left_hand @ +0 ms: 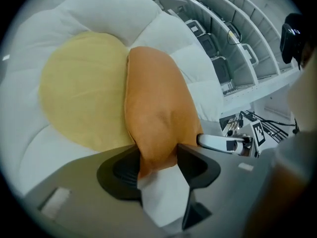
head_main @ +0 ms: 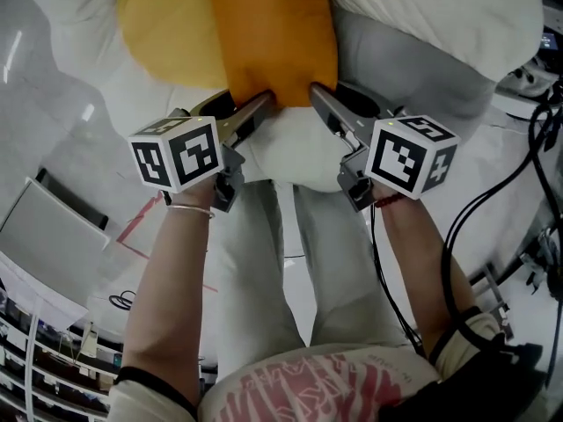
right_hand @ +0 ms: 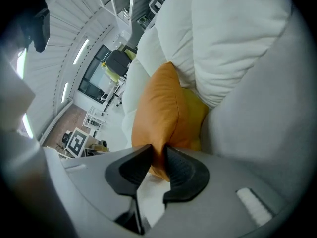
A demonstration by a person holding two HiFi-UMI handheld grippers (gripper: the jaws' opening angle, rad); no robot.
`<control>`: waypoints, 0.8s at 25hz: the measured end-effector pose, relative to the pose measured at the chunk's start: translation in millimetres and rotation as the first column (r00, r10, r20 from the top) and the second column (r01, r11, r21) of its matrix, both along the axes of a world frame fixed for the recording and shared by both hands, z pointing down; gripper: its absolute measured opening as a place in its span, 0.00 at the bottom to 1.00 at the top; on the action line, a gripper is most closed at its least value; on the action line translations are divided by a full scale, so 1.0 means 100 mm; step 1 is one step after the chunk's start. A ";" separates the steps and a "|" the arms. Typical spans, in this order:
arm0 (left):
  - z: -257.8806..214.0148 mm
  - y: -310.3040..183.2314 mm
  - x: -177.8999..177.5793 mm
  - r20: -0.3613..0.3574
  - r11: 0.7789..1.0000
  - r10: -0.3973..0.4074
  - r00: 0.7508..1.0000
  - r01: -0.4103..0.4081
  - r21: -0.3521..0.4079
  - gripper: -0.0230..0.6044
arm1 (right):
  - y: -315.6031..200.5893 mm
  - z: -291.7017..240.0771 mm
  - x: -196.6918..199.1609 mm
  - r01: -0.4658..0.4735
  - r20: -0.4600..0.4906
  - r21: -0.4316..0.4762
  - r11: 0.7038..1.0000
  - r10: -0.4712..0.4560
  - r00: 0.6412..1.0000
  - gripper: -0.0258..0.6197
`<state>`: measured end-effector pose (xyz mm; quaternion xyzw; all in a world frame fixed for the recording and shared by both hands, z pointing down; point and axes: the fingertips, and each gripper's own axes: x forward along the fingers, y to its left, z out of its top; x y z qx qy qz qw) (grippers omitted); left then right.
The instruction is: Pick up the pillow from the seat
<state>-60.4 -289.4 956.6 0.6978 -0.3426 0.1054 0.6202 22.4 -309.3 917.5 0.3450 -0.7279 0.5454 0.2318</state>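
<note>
Bright, even indoor light; ceiling strip lights [right_hand: 80, 51] glare; soft shadows; gripper views fisheye-warped, corners dark.

Top of orange pillow [head_main: 274, 33] cut off by head view's upper edge; white seat [head_main: 444, 7] runs off frame sides.

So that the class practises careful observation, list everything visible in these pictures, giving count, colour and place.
orange fabric pillow: one, orange, against the seat's yellow centre
puffy lobed padded seat: one, white with yellow centre, behind the pillow
grey upholstered pad: one, grey, right of the pillow
metal shelving: grey, background of the left gripper view
black cables: several, black, at the right of the head view
trousers: white, below the grippers
forearms: two, bare, behind the grippers
left gripper: one, grey, marker cube, closed on the pillow
right gripper: one, grey, marker cube, closed on the pillow
</note>
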 end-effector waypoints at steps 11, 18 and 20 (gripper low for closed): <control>-1.62 0.38 0.05 -0.138 0.991 -0.004 0.990 -0.014 -0.132 0.30 | 0.25 -1.48 -0.03 0.019 0.019 -0.092 0.996 -0.018 1.000 0.13; -3.09 0.05 0.02 -0.051 0.999 -0.029 0.998 0.032 0.040 0.28 | -0.02 -3.02 -0.08 0.025 0.027 0.094 0.995 -0.027 0.999 0.13; -3.61 0.08 0.00 -0.045 0.996 -0.043 0.998 0.046 0.078 0.28 | 0.02 -3.55 -0.10 0.028 0.039 0.135 0.990 -0.033 0.999 0.13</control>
